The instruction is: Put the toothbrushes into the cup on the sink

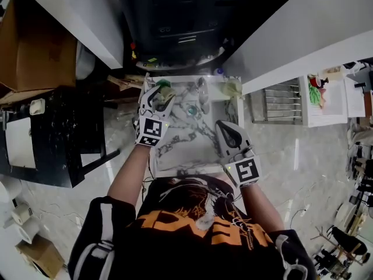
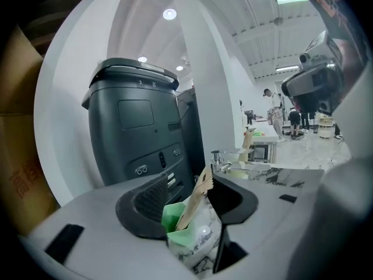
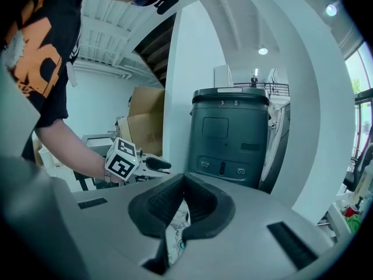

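A green cup (image 1: 165, 85) stands at the back left corner of the marble sink (image 1: 175, 167). In the left gripper view a bamboo toothbrush (image 2: 196, 198) leans upright inside the green cup (image 2: 173, 219). My left gripper (image 1: 163, 95) hangs right over the cup. Its jaws (image 2: 189, 182) stand open on either side of the brush, and the pads do not press on it. My right gripper (image 1: 224, 126) is over the right side of the basin. It is shut (image 3: 185, 177) with nothing between its fingers.
A faucet (image 1: 201, 92) and a pale green item (image 1: 232, 88) sit along the sink's back edge. A dark grey machine (image 1: 175, 22) stands behind it. White wall panels flank both sides. A cardboard box (image 1: 35, 39) and a black table (image 1: 41, 139) are at left, a metal rack (image 1: 280, 101) at right.
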The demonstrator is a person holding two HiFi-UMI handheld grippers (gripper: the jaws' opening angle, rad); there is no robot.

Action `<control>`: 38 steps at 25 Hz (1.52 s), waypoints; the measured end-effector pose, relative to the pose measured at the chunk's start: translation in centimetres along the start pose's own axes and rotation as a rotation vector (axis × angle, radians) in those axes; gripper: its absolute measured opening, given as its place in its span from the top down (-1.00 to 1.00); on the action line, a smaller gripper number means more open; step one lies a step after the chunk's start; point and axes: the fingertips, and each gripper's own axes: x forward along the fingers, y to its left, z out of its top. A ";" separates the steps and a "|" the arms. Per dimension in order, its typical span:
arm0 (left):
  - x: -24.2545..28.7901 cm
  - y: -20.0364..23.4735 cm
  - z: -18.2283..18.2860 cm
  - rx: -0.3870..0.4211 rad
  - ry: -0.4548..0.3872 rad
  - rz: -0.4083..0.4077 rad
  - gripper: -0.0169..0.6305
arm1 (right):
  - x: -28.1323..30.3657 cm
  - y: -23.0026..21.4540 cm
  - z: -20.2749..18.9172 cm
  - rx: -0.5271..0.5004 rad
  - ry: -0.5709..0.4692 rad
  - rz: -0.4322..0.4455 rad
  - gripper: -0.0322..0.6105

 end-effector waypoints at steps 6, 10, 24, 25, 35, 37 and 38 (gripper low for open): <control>-2.3 -1.3 3.5 0.002 -0.121 -0.037 0.08 | 0.3 0.6 1.0 -0.010 -0.024 0.022 0.86; -4.5 -2.3 6.8 -0.001 -0.188 -0.021 0.08 | -0.2 0.7 1.8 -0.007 -0.049 0.032 0.86; -11.7 -9.1 18.2 0.113 -0.297 -0.022 0.82 | -3.7 -0.9 6.2 0.029 -0.221 0.086 0.86; -11.9 -9.6 18.5 0.112 -0.292 -0.029 0.83 | -4.0 -1.1 6.5 0.038 -0.234 0.090 0.86; -13.5 -14.5 20.5 -0.134 -0.361 -0.050 0.88 | -6.9 -1.9 9.1 0.062 -0.344 0.127 0.86; -13.5 -14.9 21.0 -0.115 -0.368 -0.054 0.88 | -7.3 -1.8 9.0 0.054 -0.330 0.132 0.86; -13.4 -15.0 21.3 -0.114 -0.376 -0.051 0.88 | -7.4 -1.8 8.9 0.046 -0.321 0.133 0.86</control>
